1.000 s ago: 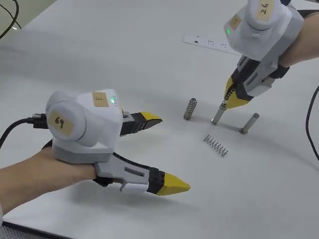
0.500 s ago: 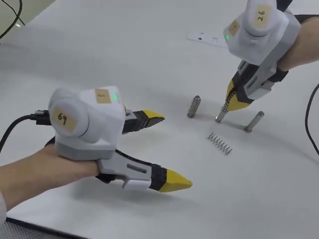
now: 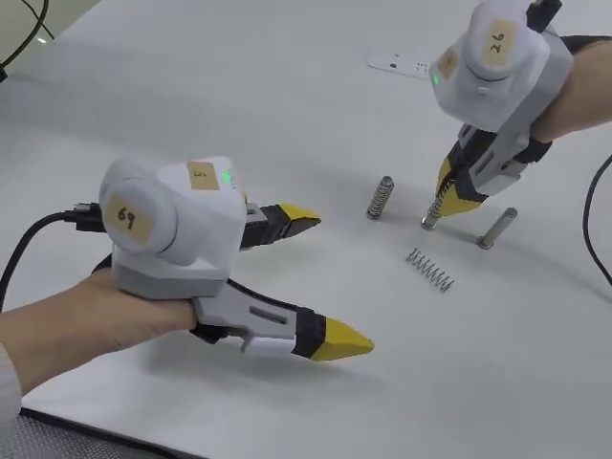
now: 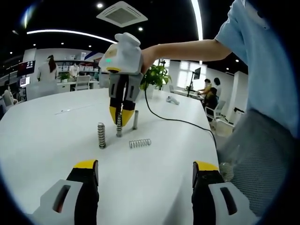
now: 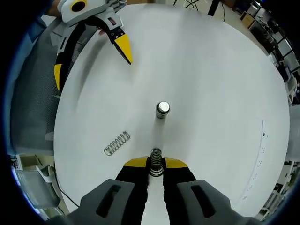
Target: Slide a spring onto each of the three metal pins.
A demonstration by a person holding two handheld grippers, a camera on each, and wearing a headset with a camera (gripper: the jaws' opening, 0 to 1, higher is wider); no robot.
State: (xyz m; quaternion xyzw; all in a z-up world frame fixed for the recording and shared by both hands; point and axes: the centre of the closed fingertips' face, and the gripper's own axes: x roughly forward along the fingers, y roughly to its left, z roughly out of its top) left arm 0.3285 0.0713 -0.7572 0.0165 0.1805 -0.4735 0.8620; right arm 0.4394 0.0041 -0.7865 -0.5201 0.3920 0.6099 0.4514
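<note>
Nearest, left gripper, sticker marked "69", jaws spread wide, gripping nothing, above white tabletop. Beyond, loose spring lying flat. Then three pins: sprung pin, bare pin, and between them middle pin, top hidden under right gripper, marked "26", jaws clenched on a spring over that pin. Farther, white strip, print too small to read. Open office behind
</note>
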